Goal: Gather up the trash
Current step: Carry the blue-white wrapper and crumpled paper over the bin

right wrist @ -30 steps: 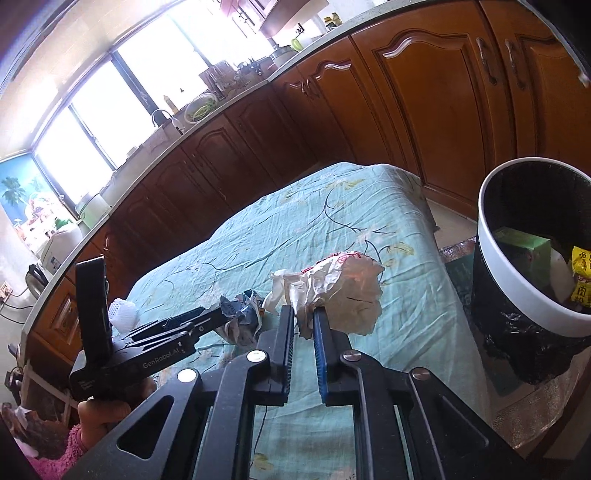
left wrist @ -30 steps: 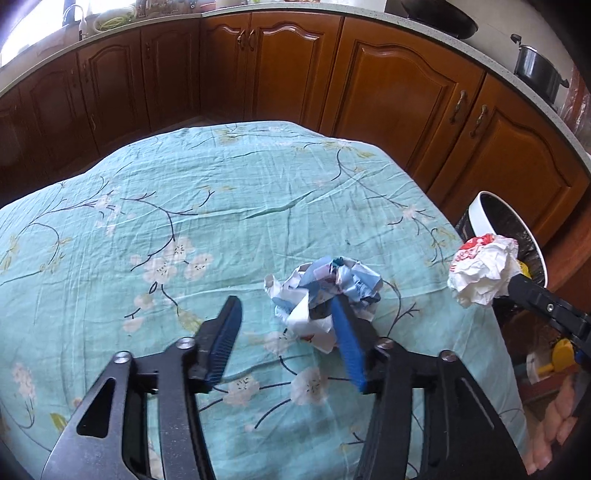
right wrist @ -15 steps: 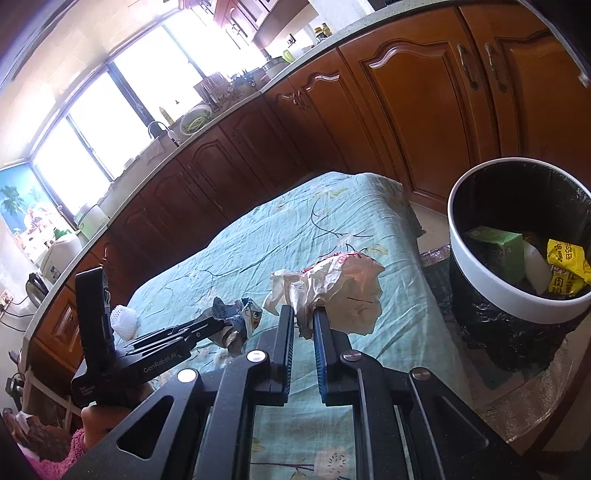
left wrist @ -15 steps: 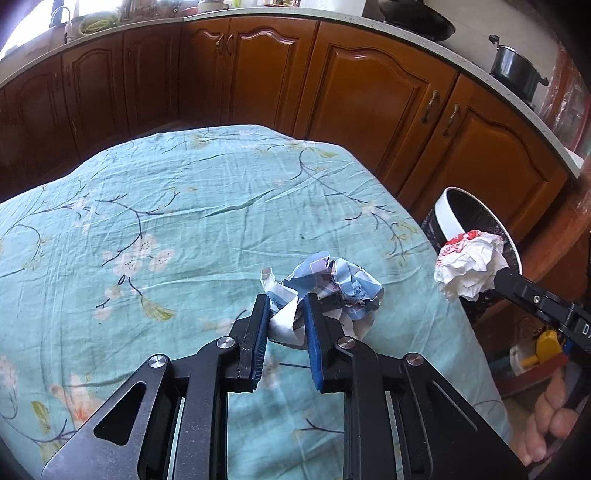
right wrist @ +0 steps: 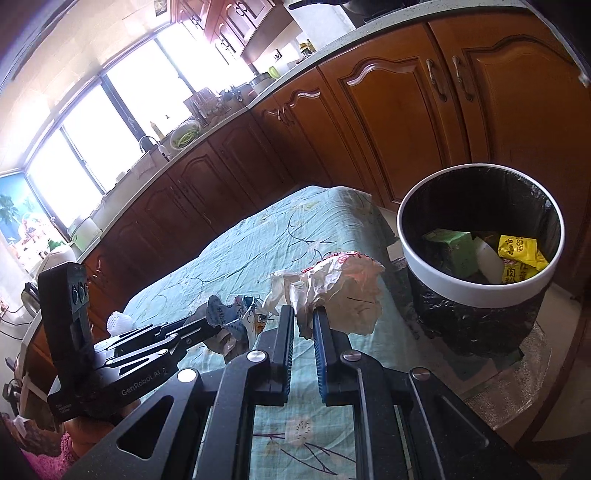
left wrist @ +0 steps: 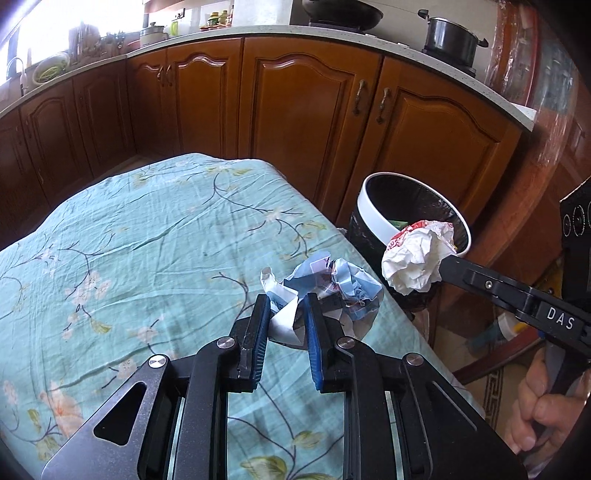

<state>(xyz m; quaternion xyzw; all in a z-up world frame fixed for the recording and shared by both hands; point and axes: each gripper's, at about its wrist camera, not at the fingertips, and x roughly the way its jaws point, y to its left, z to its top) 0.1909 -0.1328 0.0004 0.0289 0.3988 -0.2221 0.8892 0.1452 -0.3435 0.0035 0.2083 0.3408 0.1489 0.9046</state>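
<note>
My left gripper [left wrist: 286, 304] is shut on a crumpled blue-and-white paper wad [left wrist: 332, 284] above the right edge of the table with the teal flowered cloth [left wrist: 147, 240]; the wad also shows in the right wrist view [right wrist: 236, 321]. My right gripper [right wrist: 303, 314] is shut on a crumpled white wrapper with red print [right wrist: 343, 288], held in the air between the table and the bin; the wrapper also shows in the left wrist view [left wrist: 417, 258]. The bin [right wrist: 480, 291] has a white rim and black liner and holds a green box and yellow packets.
Brown kitchen cabinets [left wrist: 295, 110] run behind the table and the bin. A black pot [left wrist: 450, 35] stands on the counter. A small white foam net [right wrist: 120, 321] lies on the far side of the table. The bin stands on a glass mat on the floor.
My left gripper closed on the blue-and-white wad and lifted it toward the table's right edge. My right gripper carried the white wrapper closer to the bin.
</note>
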